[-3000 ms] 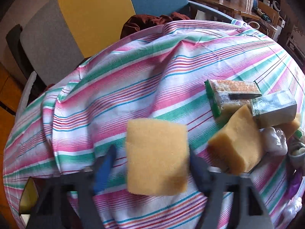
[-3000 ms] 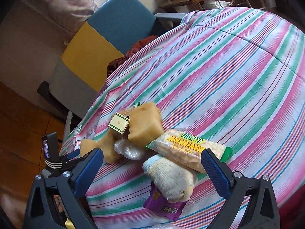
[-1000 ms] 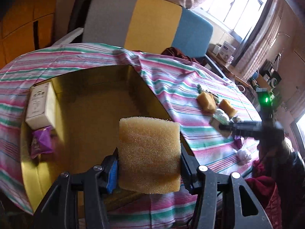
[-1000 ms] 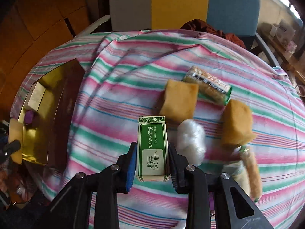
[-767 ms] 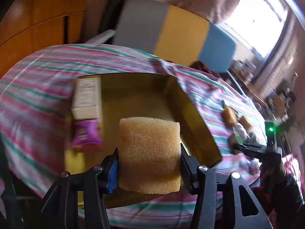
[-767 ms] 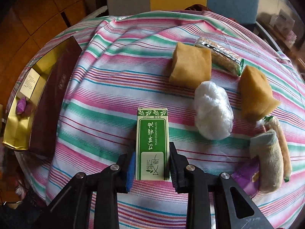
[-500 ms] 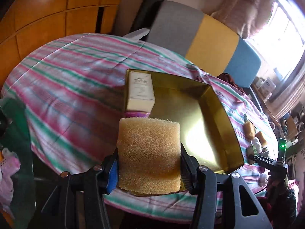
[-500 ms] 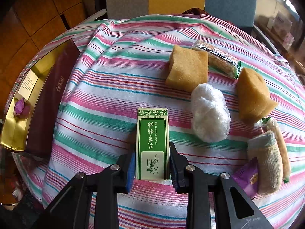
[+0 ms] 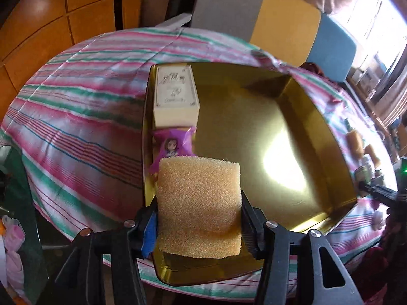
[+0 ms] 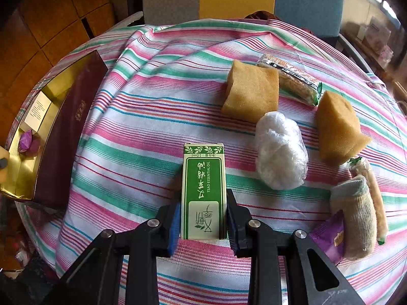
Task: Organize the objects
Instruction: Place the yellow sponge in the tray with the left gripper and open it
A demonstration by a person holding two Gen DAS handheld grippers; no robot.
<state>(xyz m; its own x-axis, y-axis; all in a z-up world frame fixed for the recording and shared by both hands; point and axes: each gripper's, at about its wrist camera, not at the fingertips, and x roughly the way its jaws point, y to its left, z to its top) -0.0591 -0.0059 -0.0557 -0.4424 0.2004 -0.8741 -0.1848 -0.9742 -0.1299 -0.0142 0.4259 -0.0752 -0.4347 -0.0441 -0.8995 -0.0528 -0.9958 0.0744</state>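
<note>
Between the fingers of the left gripper sits a yellow sponge, pressed from both sides by the pads – the fingers are only partly closed, because the sponge is wide. Beyond the fingertips lies an open gold box on the striped cloth that covers the surface. Inside the box, ahead of the left finger, a purple packet lies just beyond the sponge, and a cream carton lies further on, touching the packet or very near to it. The rest of the box floor, ahead of the right finger, is bare and shines.

The fingers of the right gripper are closed as far as they go on a green and white carton, which stands upright between the pads with its lower end on or just above the cloth – I cannot tell which. Ahead and to the right of these fingers lie a white plastic bundle, two more sponges, a snack bar in green wrapper, a knitted roll and a purple wrapper. Far to the left of the fingers the gold box shows its dark red outer wall.
</note>
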